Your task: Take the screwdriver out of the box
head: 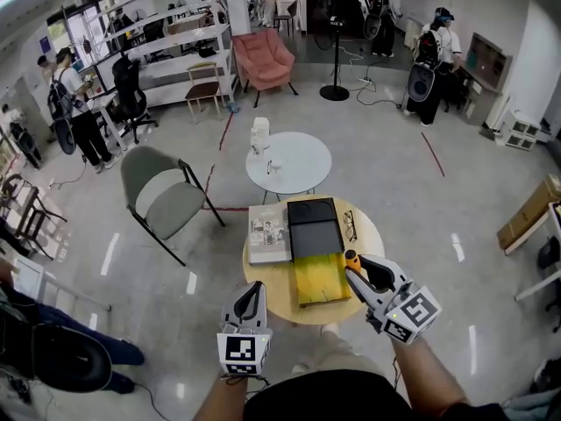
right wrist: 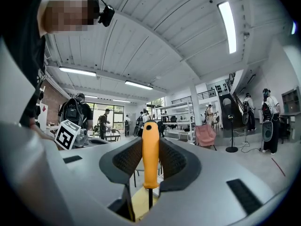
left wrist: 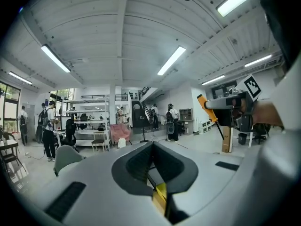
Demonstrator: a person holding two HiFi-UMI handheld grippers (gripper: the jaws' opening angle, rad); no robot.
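The right tool (right wrist: 150,160) is closed on the orange-handled screwdriver (right wrist: 150,149), with its ribbed pads pressing either side of the plastic handle. The screwdriver's long axis runs upright across the jaws. The rounded butt stands above the pads, and the thin dark shaft hangs down below them.

In the head view the right tool (head: 351,270) holds the screwdriver (head: 352,259) just off the right edge of the flat rectangular box (head: 314,235), which is black at the far end and yellow at the near end. The box lies below this tool and to its left, on the round pale wooden worktop (head: 263,281). Under the shaft the right gripper view shows a yellow surface, so the tip is probably not yet clear of the box's edge.

The left tool (left wrist: 151,149) has its jaws together on nothing. It sits on the near left side of the box (head: 248,298), well apart from the screwdriver, which appears off to its right (left wrist: 207,108).

The right hand alone carries the task. Any coming move probably turns on getting the downward-pointing tip away from the box.
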